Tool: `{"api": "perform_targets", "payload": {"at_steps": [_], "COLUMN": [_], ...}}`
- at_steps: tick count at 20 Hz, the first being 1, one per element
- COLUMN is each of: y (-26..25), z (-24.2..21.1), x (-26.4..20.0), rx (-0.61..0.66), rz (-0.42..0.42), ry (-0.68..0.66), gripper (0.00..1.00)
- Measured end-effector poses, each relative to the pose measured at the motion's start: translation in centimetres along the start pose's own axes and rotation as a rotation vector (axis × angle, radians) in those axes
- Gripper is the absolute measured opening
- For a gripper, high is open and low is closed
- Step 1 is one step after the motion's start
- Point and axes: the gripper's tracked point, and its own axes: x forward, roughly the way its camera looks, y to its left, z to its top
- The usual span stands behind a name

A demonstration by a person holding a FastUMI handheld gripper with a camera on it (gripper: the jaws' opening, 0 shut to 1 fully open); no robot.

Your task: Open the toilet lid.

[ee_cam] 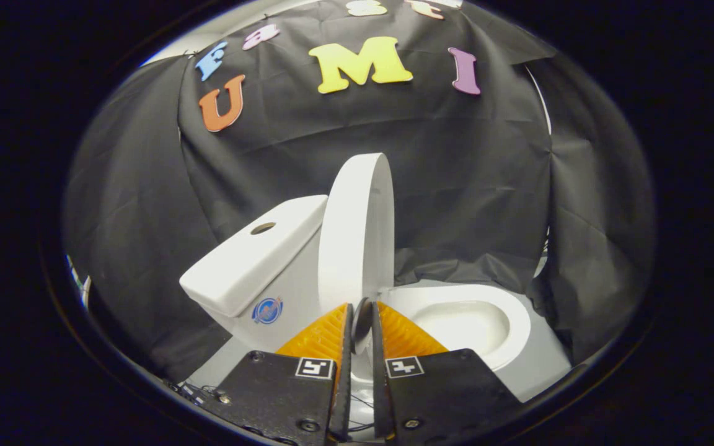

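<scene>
The toilet lid (357, 229) is up. It stands nearly straight, w/ its back edge close to the tank (251, 260), maybe leaning on it, can't tell for sure. The bowl (506, 310) is open & you can see right down into it. No seat ring shows lying on the bowl rim, so the seat may be up w/ the lid, but that part is too hard to make out.

The gripper (361, 322) is low, right at the bottom of the lid, near the hinge end of the bowl. Its two fingers are close together w/ just a thin gap. The lid's lower edge sits in that gap. It looks like both fingers pinch the lid edge.

The toilet sits on a pale floor (537, 371) in front of the black cloth wall (468, 186). The tank is on one side of the fingers, the bowl on the other, and the lid rises just ahead of them.

How far along: I think the main job is almost done, since the lid is already lifted off the bowl. What is left, prob: make sure the lid rests on the tank & stays up by itself, then let go & pull the fingers away w/o knocking it back down.
</scene>
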Motion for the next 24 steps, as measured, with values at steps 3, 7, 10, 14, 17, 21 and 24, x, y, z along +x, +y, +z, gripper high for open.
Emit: {"api": "perform_targets", "payload": {"at_steps": [3, 7, 10, 14, 17, 21, 24], "y": [1.4, 3.2, 4.5, 6.2, 7.1, 8.2, 9.1], "z": [-0.1, -0.3, -0.6, -0.9, -1.2, -1.3, -1.7], "x": [0.5, 0.7, 1.0, 1.2, 1.4, 1.7, 1.8], "rx": [-0.025, -0.053, -0.084, -0.111, -0.107, -0.123, -0.141], "rz": [0.012, 0.017, 0.016, 0.029, 0.041, 0.052, 0.061], "ry": [-0.001, -0.001, 0.002, 0.006, 0.012, 0.009, 0.008], "gripper": [0.19, 0.19, 0.19, 0.19, 0.2, 0.2, 0.2]}}
